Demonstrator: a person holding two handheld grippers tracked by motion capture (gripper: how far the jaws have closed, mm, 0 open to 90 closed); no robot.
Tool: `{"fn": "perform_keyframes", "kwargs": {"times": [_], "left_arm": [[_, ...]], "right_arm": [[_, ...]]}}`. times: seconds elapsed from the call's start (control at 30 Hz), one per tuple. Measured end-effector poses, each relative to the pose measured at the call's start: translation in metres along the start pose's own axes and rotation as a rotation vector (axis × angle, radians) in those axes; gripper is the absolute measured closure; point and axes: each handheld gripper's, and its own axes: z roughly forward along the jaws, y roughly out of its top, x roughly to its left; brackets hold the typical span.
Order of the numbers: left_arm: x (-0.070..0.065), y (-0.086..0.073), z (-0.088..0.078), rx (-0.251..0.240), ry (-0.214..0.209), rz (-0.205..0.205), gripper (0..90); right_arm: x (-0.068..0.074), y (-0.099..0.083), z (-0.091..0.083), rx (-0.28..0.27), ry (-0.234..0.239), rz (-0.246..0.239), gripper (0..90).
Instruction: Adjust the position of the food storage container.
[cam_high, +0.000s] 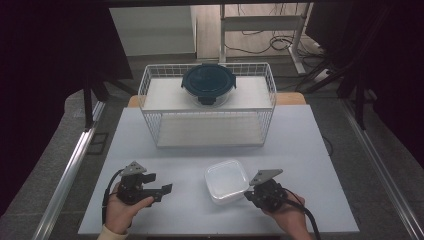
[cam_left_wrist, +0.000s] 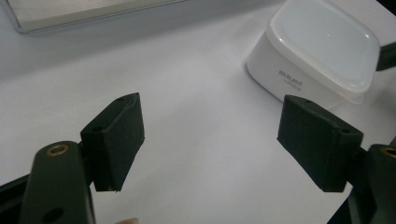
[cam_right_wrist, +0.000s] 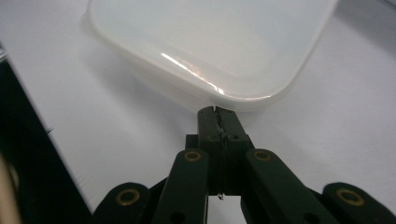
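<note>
A white square lidded container (cam_high: 226, 181) (cam_left_wrist: 322, 51) (cam_right_wrist: 210, 42) rests on the white table near its front edge. My right gripper (cam_high: 247, 195) (cam_right_wrist: 218, 112) is shut, its tips against the container's near right corner, just at the lid's rim. Whether the rim is pinched between them I cannot tell. My left gripper (cam_high: 160, 183) (cam_left_wrist: 210, 140) is held to the left of the container, pointing toward it, jaws wide open with only bare table between them.
A white wire basket (cam_high: 207, 135) stands at the back middle of the table (cam_high: 300, 150). On its upper shelf sits a round glass container with a dark blue lid (cam_high: 208, 82). Dark curtains and a desk frame lie beyond.
</note>
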Motion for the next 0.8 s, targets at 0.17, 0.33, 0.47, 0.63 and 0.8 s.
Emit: {"fn": "perform_keyframes", "kwargs": {"times": [0.17,0.33,0.47,0.63,0.8], "left_arm": [[0.001,0.0,0.001,0.001,0.002,-0.003,22.0],[0.002,-0.001,0.001,0.002,0.003,-0.007,22.1],[0.002,-0.001,0.001,0.004,0.002,-0.006,22.1],[0.002,-0.001,0.001,0.001,0.004,-0.009,22.1],[0.0,-0.001,0.004,0.009,0.001,-0.005,22.1]], "right_arm": [[-0.011,0.009,0.008,-0.009,-0.016,0.024,89.4],[-0.025,0.021,0.016,-0.019,-0.039,0.059,89.4],[-0.038,0.03,0.022,-0.031,-0.05,0.083,89.4],[-0.044,0.03,0.017,-0.037,-0.076,0.095,89.4],[-0.052,0.045,0.002,-0.063,-0.135,0.084,89.4]]}}
